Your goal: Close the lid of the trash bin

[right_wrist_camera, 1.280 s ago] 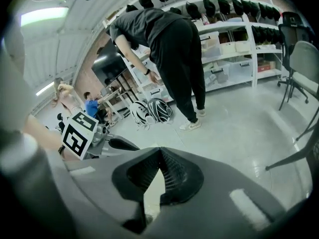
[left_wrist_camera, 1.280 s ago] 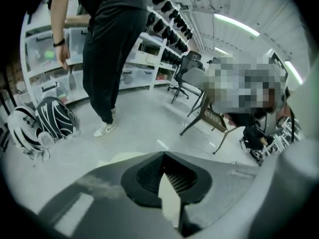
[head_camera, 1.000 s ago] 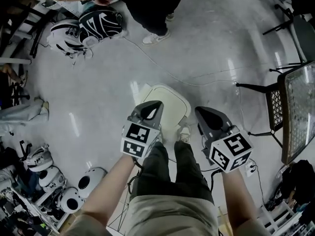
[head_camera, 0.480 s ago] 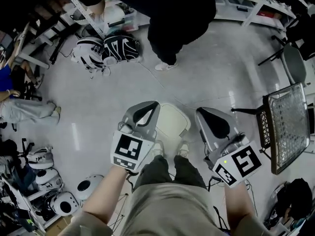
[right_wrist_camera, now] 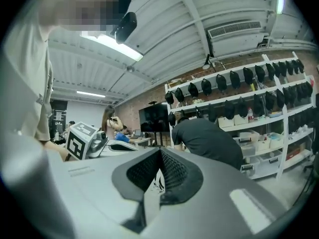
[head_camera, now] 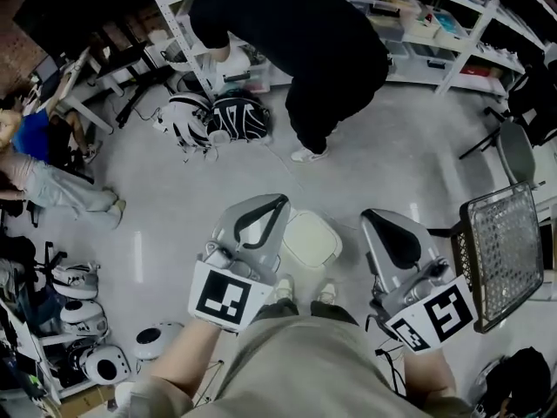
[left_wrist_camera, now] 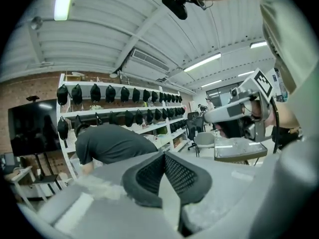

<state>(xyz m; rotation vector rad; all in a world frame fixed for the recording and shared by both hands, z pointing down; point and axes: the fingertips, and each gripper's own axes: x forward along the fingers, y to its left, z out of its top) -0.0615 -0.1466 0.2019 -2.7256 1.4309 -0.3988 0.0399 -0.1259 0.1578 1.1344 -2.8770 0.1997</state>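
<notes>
In the head view the cream trash bin (head_camera: 310,239) stands on the grey floor just ahead of my feet, its lid lying flat over the top. My left gripper (head_camera: 277,200) hovers high over the bin's left edge, jaws together with nothing in them. My right gripper (head_camera: 376,216) hangs to the bin's right, also shut and empty. The left gripper view shows the left gripper (left_wrist_camera: 163,156) aimed level across the room, black ribbed pads meeting at the tip. The right gripper view shows the right gripper (right_wrist_camera: 159,154) the same way. The bin is out of both gripper views.
A person in dark clothes (head_camera: 305,50) bends at white shelving (head_camera: 435,24) beyond the bin. Black-and-white helmets (head_camera: 213,120) lie on the floor at left, more white ones (head_camera: 96,355) at bottom left. A mesh-topped table (head_camera: 505,251) stands at right.
Both grippers have risen away from the bin, which now looks smaller and farther below. The view has tilted up, showing shelves and the bending person.
</notes>
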